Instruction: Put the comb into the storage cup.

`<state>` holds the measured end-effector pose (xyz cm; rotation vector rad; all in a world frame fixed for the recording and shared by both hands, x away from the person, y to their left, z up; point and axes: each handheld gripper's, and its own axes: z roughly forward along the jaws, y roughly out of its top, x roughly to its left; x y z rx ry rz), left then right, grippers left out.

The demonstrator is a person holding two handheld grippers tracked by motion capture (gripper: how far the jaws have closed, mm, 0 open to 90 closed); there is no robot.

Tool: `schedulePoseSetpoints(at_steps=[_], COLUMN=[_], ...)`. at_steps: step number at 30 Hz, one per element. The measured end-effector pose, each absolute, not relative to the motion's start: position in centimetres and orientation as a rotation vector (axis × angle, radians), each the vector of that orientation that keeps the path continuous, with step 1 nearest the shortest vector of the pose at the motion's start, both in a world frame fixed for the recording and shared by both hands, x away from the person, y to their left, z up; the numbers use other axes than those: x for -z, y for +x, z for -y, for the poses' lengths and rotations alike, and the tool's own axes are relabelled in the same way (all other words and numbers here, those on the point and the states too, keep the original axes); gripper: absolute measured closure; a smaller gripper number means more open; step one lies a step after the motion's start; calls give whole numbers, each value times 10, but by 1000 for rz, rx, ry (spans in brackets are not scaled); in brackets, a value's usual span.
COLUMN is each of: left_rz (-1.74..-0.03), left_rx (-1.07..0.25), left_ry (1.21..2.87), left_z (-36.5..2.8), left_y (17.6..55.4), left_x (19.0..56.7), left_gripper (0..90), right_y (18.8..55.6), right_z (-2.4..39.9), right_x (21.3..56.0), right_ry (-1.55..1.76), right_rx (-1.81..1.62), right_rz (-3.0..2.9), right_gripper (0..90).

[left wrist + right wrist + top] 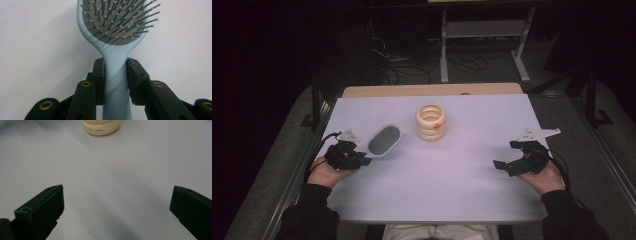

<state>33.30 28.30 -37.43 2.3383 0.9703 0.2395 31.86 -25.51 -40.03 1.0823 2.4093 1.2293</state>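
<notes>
A light-blue hairbrush point(383, 140) with a grey bristle pad lies at the left of the white table, its head pointing toward the middle. My left gripper point(361, 160) is shut on the brush's handle point(116, 82), one jaw pressing each side, bristles facing up. A cream ribbed ring-shaped holder point(431, 122) with an orange spot stands upright at the table's centre back; its base point(101, 127) shows at the top of the right gripper view. My right gripper point(504, 167) rests at the table's right, jaws wide open over bare tabletop, nothing between them.
The white tabletop point(437, 175) spans the middle between my two hands. A wooden edge point(432, 90) runs along the table's back. Beyond it are dark floor, cables and a white metal frame point(482, 30).
</notes>
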Motion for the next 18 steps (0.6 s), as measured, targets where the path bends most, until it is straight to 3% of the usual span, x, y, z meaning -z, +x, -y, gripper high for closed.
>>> schedulePoseSetpoints(at_steps=[18], left_rz=[-930], left_rx=[-286], left_ry=[2306], left_z=[-273], left_y=[353], left_x=[351], left_gripper=[700], right_y=[318], right_z=[255], right_x=[400], right_ry=[1074], right_rx=[-1232], right_rz=[-2412], right_gripper=[0])
